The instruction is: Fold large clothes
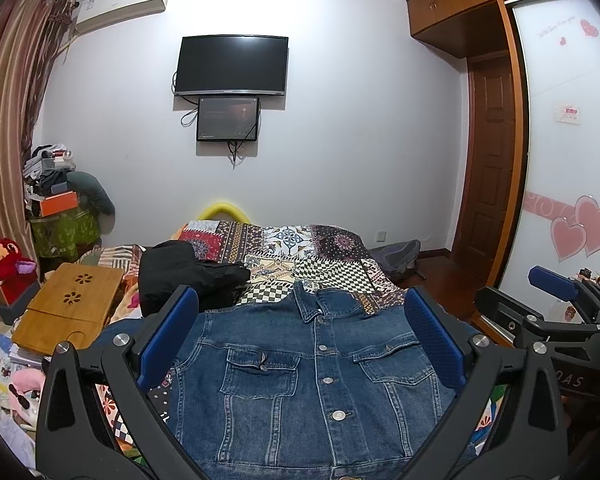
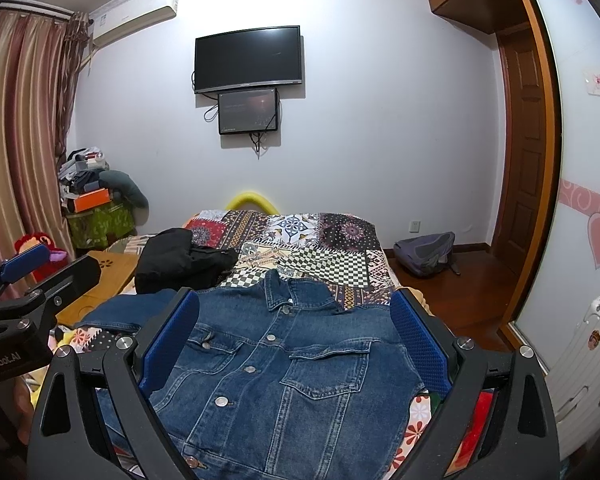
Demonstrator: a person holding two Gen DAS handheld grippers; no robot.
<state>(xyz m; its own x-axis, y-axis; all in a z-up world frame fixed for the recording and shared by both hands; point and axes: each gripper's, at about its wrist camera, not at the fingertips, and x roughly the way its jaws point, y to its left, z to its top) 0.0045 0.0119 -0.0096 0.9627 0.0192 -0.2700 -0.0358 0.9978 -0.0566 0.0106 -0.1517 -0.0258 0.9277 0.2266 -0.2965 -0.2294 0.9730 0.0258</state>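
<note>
A blue denim jacket [image 1: 312, 376] lies flat, front up and buttoned, on the patchwork bedspread [image 1: 300, 252], collar toward the far wall. It also shows in the right wrist view [image 2: 284, 376], with one sleeve [image 2: 120, 312] spread out to the left. My left gripper [image 1: 300, 344] is open and empty, held above the jacket's chest. My right gripper [image 2: 296, 344] is open and empty too, above the jacket. The right gripper also shows at the right edge of the left wrist view [image 1: 556, 308].
A black garment [image 1: 184, 276] lies bunched on the bed's left side. A bamboo lap tray [image 1: 68, 308] sits at the left. A grey backpack [image 2: 428, 252] lies on the wooden floor at the right. A white suitcase [image 2: 580, 360] stands by the wardrobe.
</note>
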